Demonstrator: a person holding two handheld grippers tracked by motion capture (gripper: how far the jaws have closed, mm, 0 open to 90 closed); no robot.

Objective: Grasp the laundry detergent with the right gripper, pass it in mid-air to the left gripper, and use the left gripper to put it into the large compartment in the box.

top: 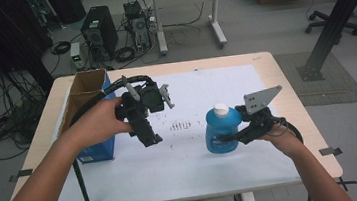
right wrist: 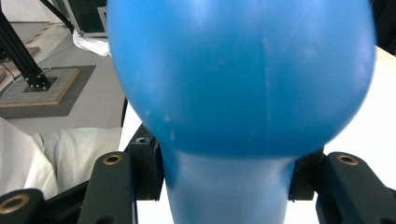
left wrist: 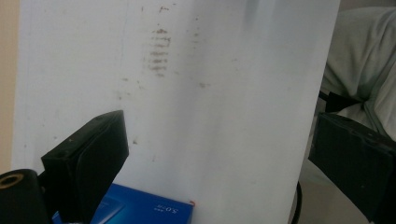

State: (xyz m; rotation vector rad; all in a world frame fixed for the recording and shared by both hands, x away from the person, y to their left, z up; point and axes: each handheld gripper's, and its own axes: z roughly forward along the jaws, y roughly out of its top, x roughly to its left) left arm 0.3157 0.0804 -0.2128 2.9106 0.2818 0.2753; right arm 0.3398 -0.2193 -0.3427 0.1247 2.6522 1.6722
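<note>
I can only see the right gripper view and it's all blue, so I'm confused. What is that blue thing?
Observer: A blue bottle with a white cap, gripped by the right gripper.
Operator: Is the other gripper holding something?
Observer: No, the left gripper is open with nothing between its jaws.
Operator: What's near it?
Observer: A blue box beside an open cardboard box on the table.

Right hand-held gripper (right wrist: pixel 226 184) clamps blue bottle (right wrist: pixel 243 79), apparently at narrow waist.
</note>
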